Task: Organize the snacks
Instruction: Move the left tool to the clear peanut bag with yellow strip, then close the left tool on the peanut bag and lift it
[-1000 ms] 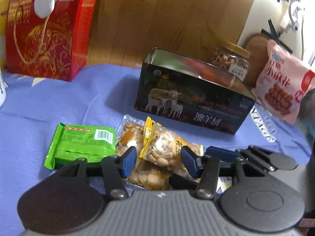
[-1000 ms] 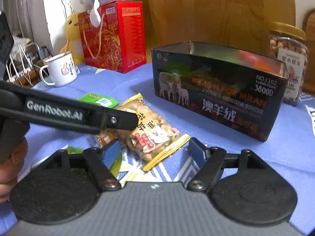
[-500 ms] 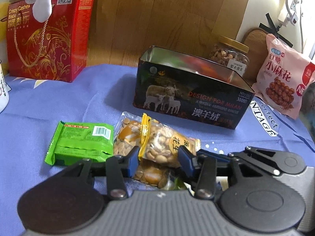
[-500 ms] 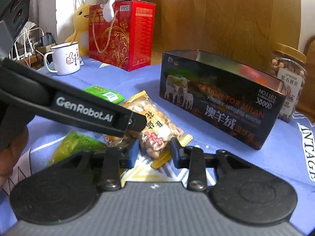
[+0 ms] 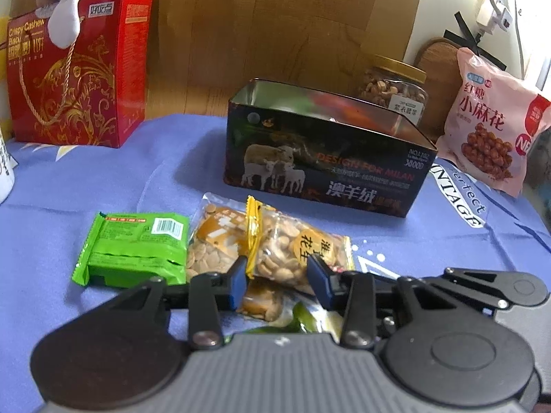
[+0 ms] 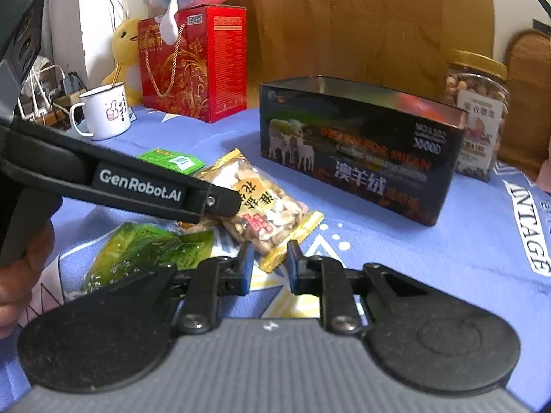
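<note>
A clear peanut bag with yellow ends (image 5: 296,251) lies on the blue cloth over another nut packet (image 5: 210,244), beside a green packet (image 5: 134,247). My left gripper (image 5: 279,280) is partly closed around the peanut bag's near end, its pads at the bag's sides. My right gripper (image 6: 267,266) is narrowed to a small gap around the bag's yellow end (image 6: 292,244); I cannot tell if it grips. The left gripper's arm (image 6: 137,182) crosses the right wrist view. An open dark tin box (image 5: 327,158) stands behind, also in the right wrist view (image 6: 361,158). A crumpled green wrapper (image 6: 148,247) lies at the near left.
A red gift box (image 5: 75,82) with a plush toy stands back left. A nut jar (image 5: 392,89) and a pink snack bag (image 5: 492,124) are back right. A white mug (image 6: 103,110) sits at the left. A wooden wall runs behind.
Both grippers have narrowed around the peanut bag, the right one much more. Both have drawn back a little from the tin box.
</note>
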Tool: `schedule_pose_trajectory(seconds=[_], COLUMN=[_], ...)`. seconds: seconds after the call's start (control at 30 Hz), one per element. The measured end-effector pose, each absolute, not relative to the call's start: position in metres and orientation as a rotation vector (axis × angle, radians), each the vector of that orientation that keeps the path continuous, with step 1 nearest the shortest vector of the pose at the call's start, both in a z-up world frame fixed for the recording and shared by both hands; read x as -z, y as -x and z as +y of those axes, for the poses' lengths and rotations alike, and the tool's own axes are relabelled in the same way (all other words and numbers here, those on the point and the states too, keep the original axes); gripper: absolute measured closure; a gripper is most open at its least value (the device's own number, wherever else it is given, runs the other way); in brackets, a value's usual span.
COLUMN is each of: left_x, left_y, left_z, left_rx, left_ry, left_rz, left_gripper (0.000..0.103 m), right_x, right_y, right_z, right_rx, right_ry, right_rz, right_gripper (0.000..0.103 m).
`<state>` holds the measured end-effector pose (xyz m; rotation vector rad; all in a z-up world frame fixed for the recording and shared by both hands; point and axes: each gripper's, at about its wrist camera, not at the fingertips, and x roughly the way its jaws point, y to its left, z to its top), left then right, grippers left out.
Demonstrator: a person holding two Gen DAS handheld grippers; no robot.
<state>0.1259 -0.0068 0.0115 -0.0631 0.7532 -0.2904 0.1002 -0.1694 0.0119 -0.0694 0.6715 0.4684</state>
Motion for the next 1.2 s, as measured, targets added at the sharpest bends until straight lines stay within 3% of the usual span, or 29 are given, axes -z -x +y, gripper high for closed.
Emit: schedule_pose_trajectory(seconds=[0.13, 0.2, 0.27, 0.53, 0.63, 0.77, 0.87, 1.2], left_x=[-0.012, -0.012, -0.011, -0.011, -0.011, -0.011, -0.010, -0.010], left_y=[-0.126, -0.125, -0.126, -0.126, -0.125, -0.125, -0.125, -0.116], left_z=[-0.007, -0.008, -0.007, -0.010, -0.010, -0.011, -0.013, -0.025], left_rx=[0.289, 0.288, 0.288, 0.294, 0.296, 0.299, 0.311, 0.374], left_ry=[0.061, 0.056, 0.055, 0.040, 0.032, 0.020, 0.021, 0.019], left_rz=[0.754, 0.752, 0.752, 0.751, 0.749, 0.746, 0.747, 0.764], left_gripper=[0.065, 0.065, 0.065, 0.065, 0.065, 0.065, 0.065, 0.065], right_x=[-0.012, -0.013, -0.014, -0.011, -0.010, -0.011, -0.012, -0.013], right_y=[-0.100, -0.099, -0.097, -0.108, -0.121, -0.117, -0.109, -0.094], right_z=[-0.174, -0.173, -0.172, -0.159, -0.160, -0.155, -0.149, -0.160], right_rx=[-0.475, -0.471, -0.457, -0.444, -0.463, -0.498, -0.503, -0.482], right_ry=[0.036, 0.038, 0.052, 0.140, 0.111, 0.144, 0.198, 0.235], right_rz=[0.677, 0.676, 0.668, 0.682, 0.698, 0.667, 0.637, 0.627], right_gripper=[0.076, 0.068, 0.044, 0.028, 0.028, 0.055, 0.066, 0.069])
